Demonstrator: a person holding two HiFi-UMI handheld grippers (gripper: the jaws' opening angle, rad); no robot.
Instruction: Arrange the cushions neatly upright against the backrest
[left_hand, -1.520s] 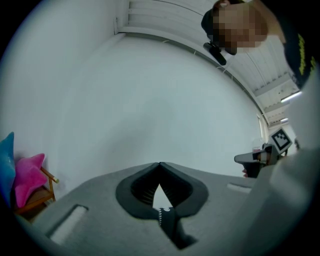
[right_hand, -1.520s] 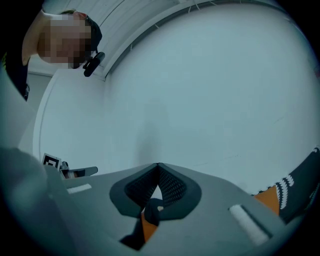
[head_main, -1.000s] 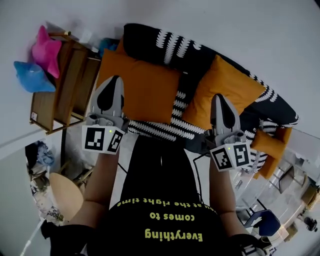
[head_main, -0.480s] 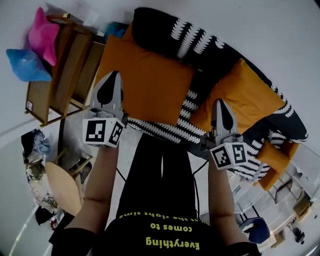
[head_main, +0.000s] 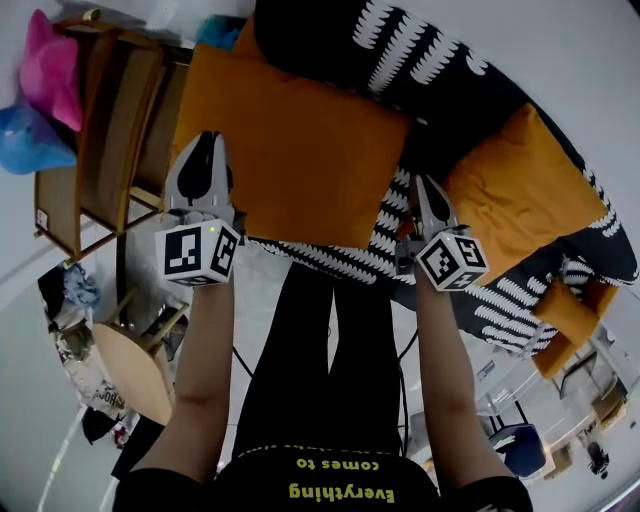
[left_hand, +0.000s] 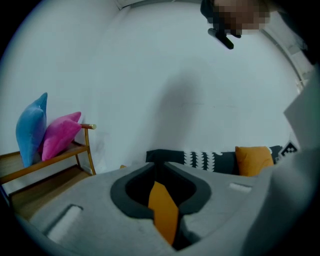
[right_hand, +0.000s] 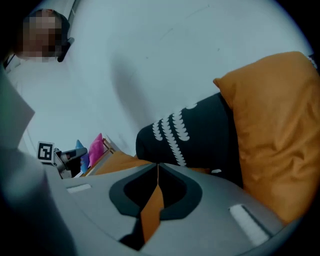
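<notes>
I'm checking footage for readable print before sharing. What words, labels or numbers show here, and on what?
"Everything": yellow print on the person's black shirt, upside down in the head view.
"comes to": the line beyond it on that shirt.
White tag on the wooden rack: too small to read.

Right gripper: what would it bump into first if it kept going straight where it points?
The right gripper, shut on the edge of the orange cushion, points at the black sofa backrest with white marks. That backrest would probably come first, though depth is hard to judge.
</notes>
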